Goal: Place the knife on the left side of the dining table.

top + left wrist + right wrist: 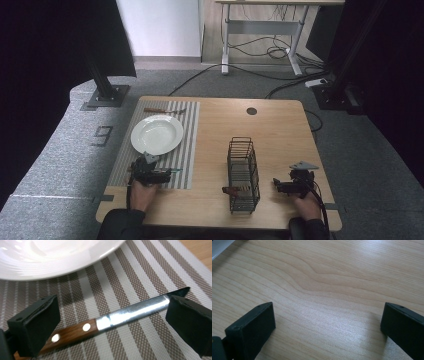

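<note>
The knife (110, 320) lies flat on the striped placemat (140, 277), near the mat's front edge and just below the white plate (50, 257). In the left gripper view its long axis runs from about 8 o'clock to 2 o'clock: the wooden handle with two rivets sits at the lower left, the bright blade stretches up to the right, and the dark tip points toward 2 o'clock. In the high view the knife (172, 170) reads as lying nearly along the counter's front edge, with the tip toward 3 o'clock.

Around it, the plate (157, 134) sits at 12 o'clock of the knife, near but apart, with striped mat showing between them. The mat's right edge lies just past the blade tip, and bare counter (210, 150) opens from there toward the wire rack (243, 175) at 3 o'clock, well apart. A second utensil (165, 110) rests at the mat's far edge, beyond the plate.

The left gripper (110, 322) is spread wide, released, with one jaw over the handle end and the other by the blade tip, so the knife lies between them along the gap; whether the jaws touch it I cannot tell. The right gripper (327, 325) is also spread wide and grasps nothing, its jaws over bare wood; in the high view it (276, 186) sits at 3 o'clock of the rack, near the counter's front right corner.
</note>
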`<state>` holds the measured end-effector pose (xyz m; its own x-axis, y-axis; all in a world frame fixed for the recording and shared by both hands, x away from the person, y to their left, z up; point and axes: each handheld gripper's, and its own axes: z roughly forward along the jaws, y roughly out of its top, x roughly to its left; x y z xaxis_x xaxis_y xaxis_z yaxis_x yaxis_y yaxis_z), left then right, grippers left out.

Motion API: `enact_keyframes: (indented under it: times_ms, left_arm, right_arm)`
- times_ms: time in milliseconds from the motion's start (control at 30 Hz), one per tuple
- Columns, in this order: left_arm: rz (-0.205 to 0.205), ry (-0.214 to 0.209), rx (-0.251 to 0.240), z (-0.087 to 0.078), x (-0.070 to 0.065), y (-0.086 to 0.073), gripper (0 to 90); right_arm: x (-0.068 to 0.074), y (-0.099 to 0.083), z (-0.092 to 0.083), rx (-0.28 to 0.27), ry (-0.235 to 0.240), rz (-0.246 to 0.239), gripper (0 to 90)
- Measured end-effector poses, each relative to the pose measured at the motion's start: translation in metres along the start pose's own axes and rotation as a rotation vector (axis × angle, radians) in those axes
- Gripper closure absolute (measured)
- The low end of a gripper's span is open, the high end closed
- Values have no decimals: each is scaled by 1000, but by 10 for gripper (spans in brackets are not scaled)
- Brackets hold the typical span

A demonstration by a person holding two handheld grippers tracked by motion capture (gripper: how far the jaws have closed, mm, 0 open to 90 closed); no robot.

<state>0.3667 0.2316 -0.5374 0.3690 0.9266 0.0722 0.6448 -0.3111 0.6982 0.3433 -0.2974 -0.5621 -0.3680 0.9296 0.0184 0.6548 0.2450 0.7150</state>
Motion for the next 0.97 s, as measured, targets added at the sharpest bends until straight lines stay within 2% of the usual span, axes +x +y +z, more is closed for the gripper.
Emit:
enact_keyframes:
  times_ms: [167, 367, 433, 467, 500, 600, 667, 800, 967]
  left_arm:
    - [-38, -15, -14, -20, 11, -8, 0]
    - [-71, 12, -6, -37, 35, -25, 0]
    - [-93, 10, 3, -39, 47, -30, 0]
    - [-93, 10, 3, -39, 47, -30, 0]
    - [-113, -1, -2, -39, 52, -31, 0]
    - [-94, 27, 15, -38, 61, -34, 3]
    - [-128, -3, 22, -36, 67, -35, 1]
    - [-140, -19, 41, -33, 72, -36, 0]
    - [-134, -16, 34, -33, 71, -36, 0]
  right_arm:
    - [0, 0, 0, 0, 0, 0, 0]
    - [0, 0, 0, 0, 0, 0, 0]
    - [0, 0, 0, 0, -1, 1, 0]
    - [0, 0, 0, 0, -1, 1, 0]
    - [0, 0, 0, 0, -1, 1, 0]
    - [0, 0, 0, 0, -2, 2, 0]
    - [0, 0, 0, 0, -2, 2, 0]
    - [0, 0, 0, 0, -2, 2, 0]
    - [0, 0, 0, 0, -2, 2, 0]
